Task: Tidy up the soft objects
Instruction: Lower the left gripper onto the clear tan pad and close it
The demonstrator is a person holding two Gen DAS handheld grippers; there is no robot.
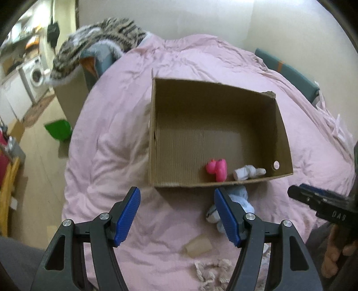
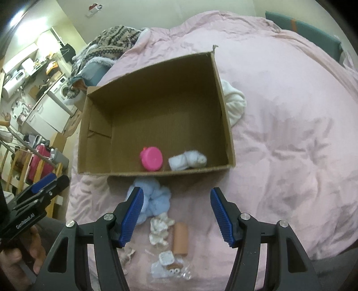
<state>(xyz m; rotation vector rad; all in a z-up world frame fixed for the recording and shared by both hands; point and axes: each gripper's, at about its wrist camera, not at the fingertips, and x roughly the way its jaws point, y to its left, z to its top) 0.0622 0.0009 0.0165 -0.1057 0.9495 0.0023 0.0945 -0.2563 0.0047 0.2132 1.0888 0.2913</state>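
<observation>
Bed with wrinkled pink duvet (image 2: 290, 112) against cream wall (image 1: 201, 18). Patterned blanket (image 1: 107, 38) piled at far corner. Washing machine (image 1: 37, 75) and white cabinets (image 2: 48, 112) left, pale wood floor (image 1: 42, 156).

A lived-in home: bed under pink duvet (image 1: 116, 143), washing machine (image 1: 35, 75) by kitchen counter (image 2: 24, 73)

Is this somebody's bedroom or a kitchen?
Probably a small one-room home. The cardboard box sits on a bed covered by a pink duvet, so it is a sleeping spot. But a washing machine and kitchen-like cabinets stand right beside it, in the same room.
</observation>
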